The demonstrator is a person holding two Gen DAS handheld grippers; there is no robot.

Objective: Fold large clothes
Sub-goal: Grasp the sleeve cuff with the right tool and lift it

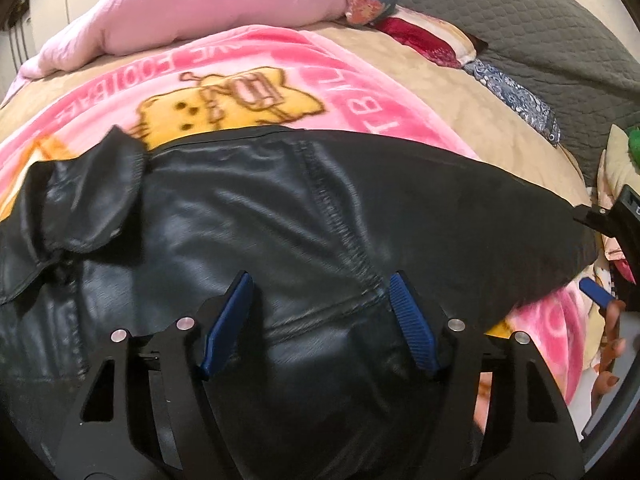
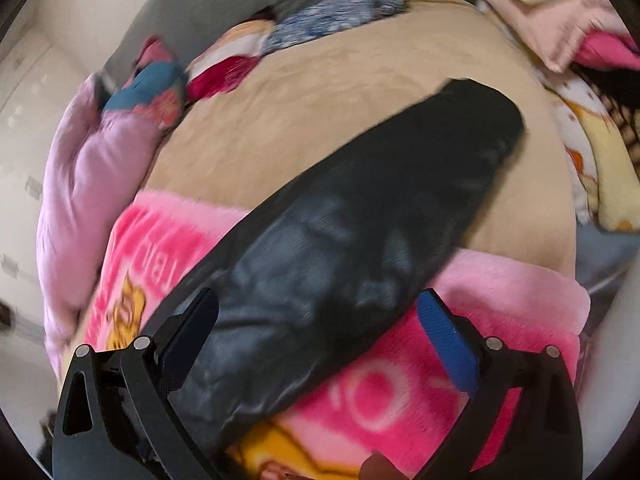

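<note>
Left hand-held gripper (image 1: 320, 312) hung over the black leather jacket (image 1: 280, 208) with its blue-padded fingers (image 1: 412, 324) spread apart and nothing between them. From the left wrist view the jacket lay spread across a pink cartoon blanket (image 1: 248, 76) on the bed (image 1: 460, 120), glossy and creased, with a stitched seam running down its middle and a loose flap (perhaps a collar) folded up at its left end. A pale pink pillow (image 1: 192, 4) sat beyond it, and a grey quilt (image 1: 540, 20) lay further right. At the far right edge, the right hand-held gripper (image 1: 596, 256) showed beside the jacket's end.

From the right wrist view, the right hand-held gripper (image 2: 320, 328) was likewise open, its fingers (image 2: 448, 344) straddling a long, narrow black part of the jacket (image 2: 360, 232) that stretched away over the pink blanket (image 2: 380, 392) and the beige bed cover (image 2: 320, 100). Piled fabrics (image 2: 600, 160) crowded the right side.
</note>
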